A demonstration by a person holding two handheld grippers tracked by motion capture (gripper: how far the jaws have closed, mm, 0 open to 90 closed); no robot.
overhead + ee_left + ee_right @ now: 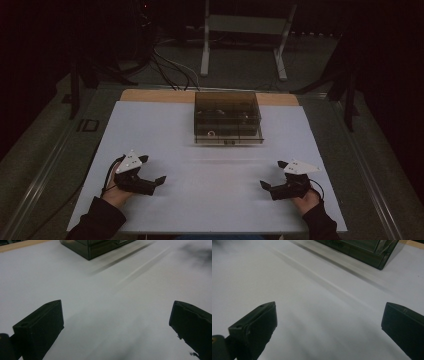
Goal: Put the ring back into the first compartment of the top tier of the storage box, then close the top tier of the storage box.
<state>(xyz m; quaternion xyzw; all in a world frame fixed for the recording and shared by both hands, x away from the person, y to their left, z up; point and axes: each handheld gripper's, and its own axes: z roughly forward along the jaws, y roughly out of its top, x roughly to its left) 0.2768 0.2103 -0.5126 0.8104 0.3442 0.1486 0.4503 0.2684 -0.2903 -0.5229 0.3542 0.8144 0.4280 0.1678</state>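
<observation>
Your left gripper [152,170] sits lower left, right gripper [274,175] lower right, both fingers spread wide, empty, on the table [215,150]. Dark box [227,117] upper centre, well apart.

**Camera positions, three views**

High view: fixed, above the near edge, facing forward and down; takes in the whole white tabletop [210,150], the dark box [227,117] at its far middle, and the floor beyond.

Left gripper view: rides the left gripper [153,170], low and close over the tabletop [105,302], facing forward and inward; its fingers [40,327] rise from the bottom corners; the box [95,247] sits at the top edge.

Right gripper view: rides the right gripper [272,175], equally low, facing forward and inward; the box [362,250] at top right.

Shared by all three: the box's near side and the tabletop before it.
</observation>
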